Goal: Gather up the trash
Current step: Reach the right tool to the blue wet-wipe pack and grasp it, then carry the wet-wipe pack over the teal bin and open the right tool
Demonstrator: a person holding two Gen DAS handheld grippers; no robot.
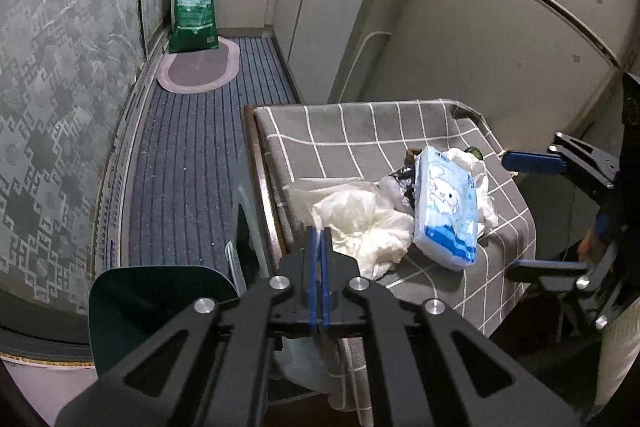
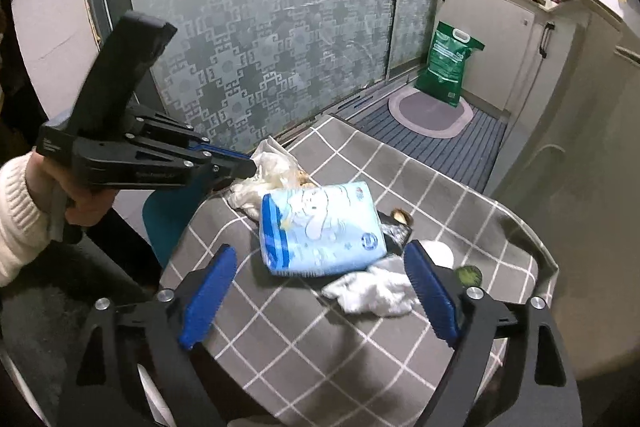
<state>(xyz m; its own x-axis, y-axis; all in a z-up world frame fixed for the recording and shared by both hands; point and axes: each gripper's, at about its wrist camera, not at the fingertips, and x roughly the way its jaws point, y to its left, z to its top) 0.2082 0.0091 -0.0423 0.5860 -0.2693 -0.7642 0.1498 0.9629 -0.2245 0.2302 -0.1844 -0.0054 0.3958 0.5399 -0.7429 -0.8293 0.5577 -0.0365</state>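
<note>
Right wrist: right gripper (image 2: 320, 291) jaws wide, empty, over bare tablecloth (image 2: 280, 347); left gripper (image 1: 319, 239) jaws closed at table edge.

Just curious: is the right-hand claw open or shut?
Open: the right gripper has its blue fingers spread wide, nothing between them.

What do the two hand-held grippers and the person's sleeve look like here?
Both are black scissor-link frames with silver rivets. The left hand-held gripper and right hand-held gripper carry blue ribbed pads. The sleeve is cream ribbed knit.
</note>
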